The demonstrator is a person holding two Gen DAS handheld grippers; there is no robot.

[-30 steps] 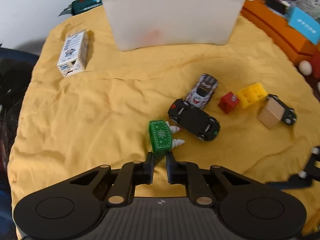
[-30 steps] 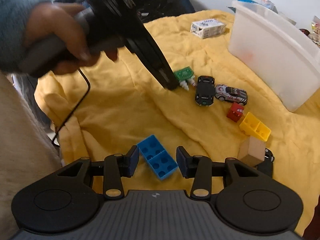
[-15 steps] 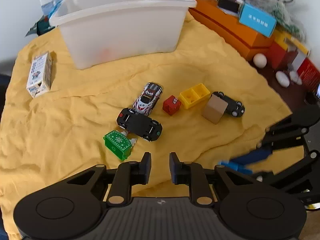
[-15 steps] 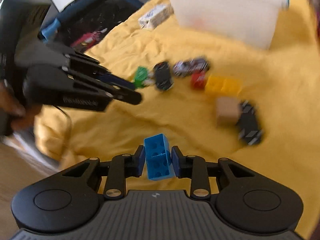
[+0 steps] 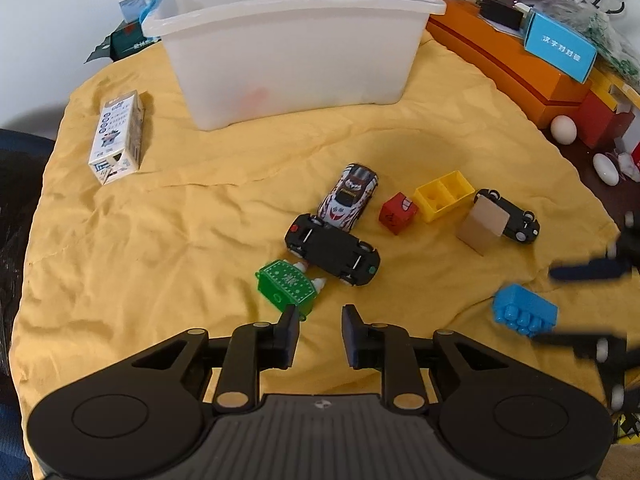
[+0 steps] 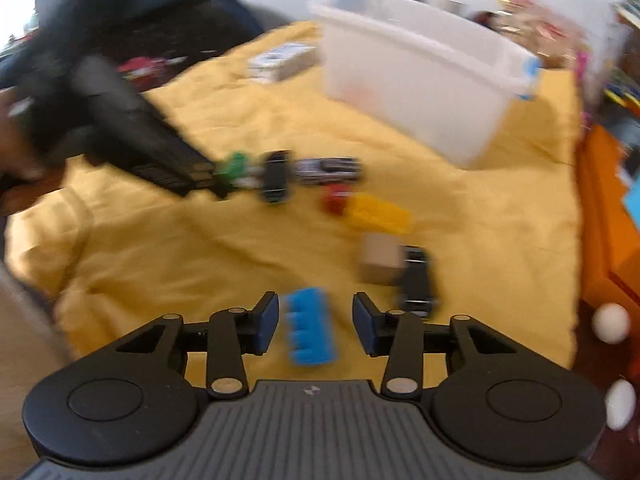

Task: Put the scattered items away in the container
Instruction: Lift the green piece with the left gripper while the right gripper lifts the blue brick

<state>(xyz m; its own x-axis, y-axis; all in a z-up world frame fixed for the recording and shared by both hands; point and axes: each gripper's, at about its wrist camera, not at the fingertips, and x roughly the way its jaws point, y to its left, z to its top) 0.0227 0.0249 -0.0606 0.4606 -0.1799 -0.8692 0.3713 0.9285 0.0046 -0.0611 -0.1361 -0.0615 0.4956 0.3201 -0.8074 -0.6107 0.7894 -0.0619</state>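
A white plastic bin (image 5: 288, 40) stands at the far side of the yellow cloth (image 5: 160, 240); it also shows in the right wrist view (image 6: 420, 80). My left gripper (image 5: 320, 330) is open and empty, just short of a green toy (image 5: 286, 286). My right gripper (image 6: 314, 320) is open, with a blue brick (image 6: 311, 330) lying loose between its jaws; the brick also shows in the left wrist view (image 5: 524, 310). A black car (image 5: 332, 250), a white car (image 5: 348, 196), a red cube (image 5: 398, 212), a yellow brick (image 5: 444, 196) and a wooden block (image 5: 482, 226) lie scattered mid-cloth.
A small carton (image 5: 118, 138) lies at the left of the cloth. A second black car (image 5: 512, 216) sits behind the wooden block. Orange boxes (image 5: 520, 60) and white eggs (image 5: 564, 128) crowd the right side. A dark bag (image 6: 180, 12) lies beyond the cloth's left edge.
My right gripper has opened and the blue brick it held now sits loose between the jaws. My left gripper has opened wider and moved closer to the green toy.
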